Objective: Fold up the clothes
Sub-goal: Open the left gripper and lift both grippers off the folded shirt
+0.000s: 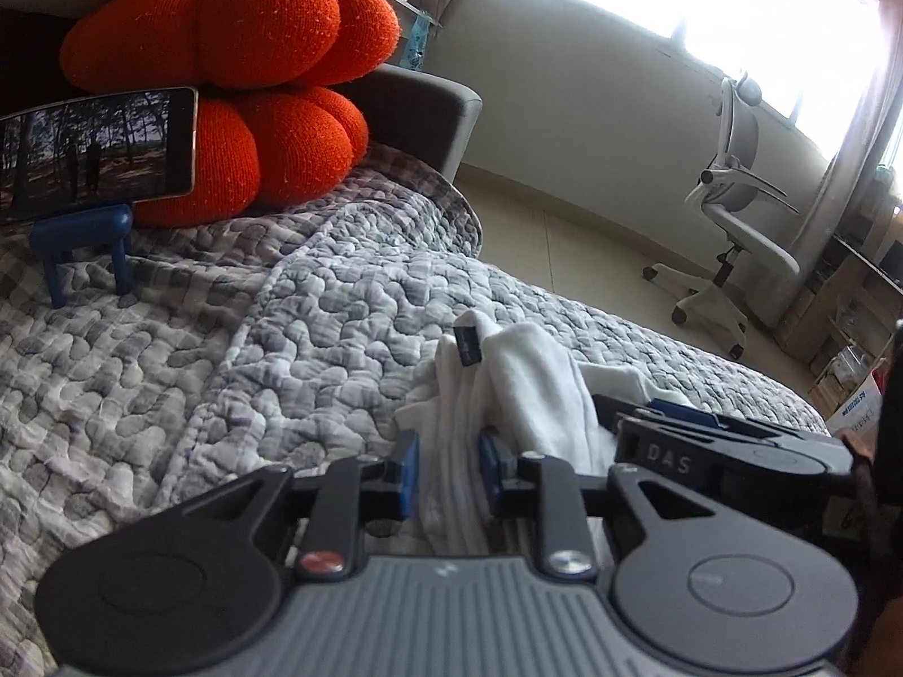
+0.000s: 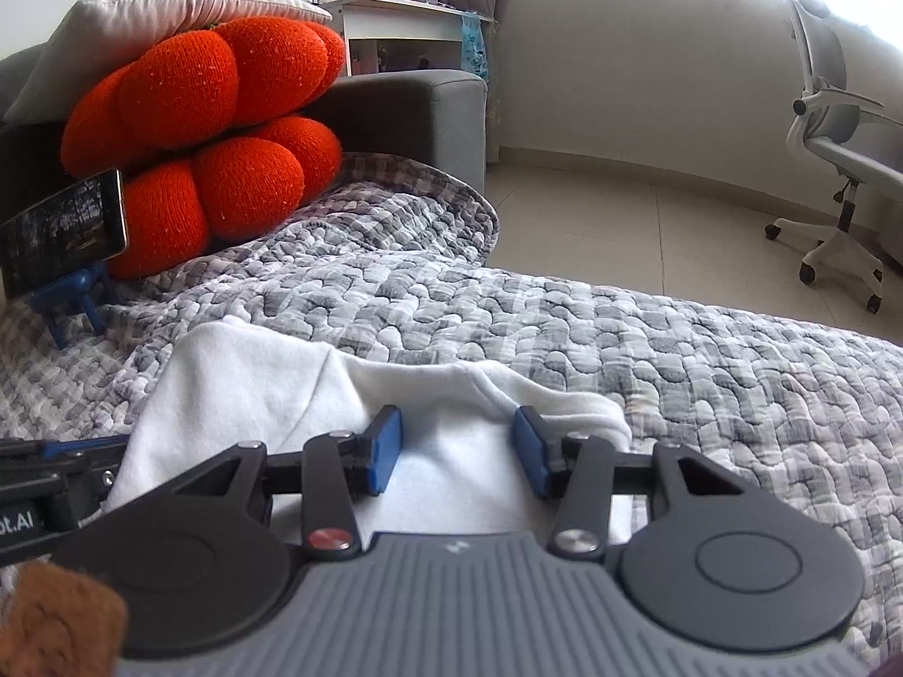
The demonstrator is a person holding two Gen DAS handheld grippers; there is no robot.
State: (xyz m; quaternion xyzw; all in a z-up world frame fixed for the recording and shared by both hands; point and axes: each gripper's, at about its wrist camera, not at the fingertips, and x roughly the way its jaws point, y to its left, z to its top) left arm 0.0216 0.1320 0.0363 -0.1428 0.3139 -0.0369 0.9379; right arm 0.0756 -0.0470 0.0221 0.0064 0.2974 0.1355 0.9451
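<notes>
The white garment (image 2: 248, 389) lies rumpled on the bed's grey checked quilt (image 2: 677, 350), a dark label (image 1: 468, 344) showing. The left gripper (image 1: 448, 471) stands slightly parted, bunched cloth between its blue pads. The right gripper (image 2: 458, 445) gapes half open over flat fabric, gripping nothing.

A lived-in room of a home is shown, part bedroom and part study. A bed or sofa is covered by a grey checked quilt (image 2: 621, 338), with an orange cushion (image 2: 220, 130) and a pillow (image 2: 169, 5) stacked against a grey upholstered end (image 2: 423, 118). A phone (image 1: 96, 152) is propped on a blue stand (image 1: 84, 248). A white office chair (image 1: 733, 214), a curtained window (image 1: 705, 11) and cluttered shelves (image 2: 389, 22) are seen across a tiled floor (image 2: 649, 220).
</notes>
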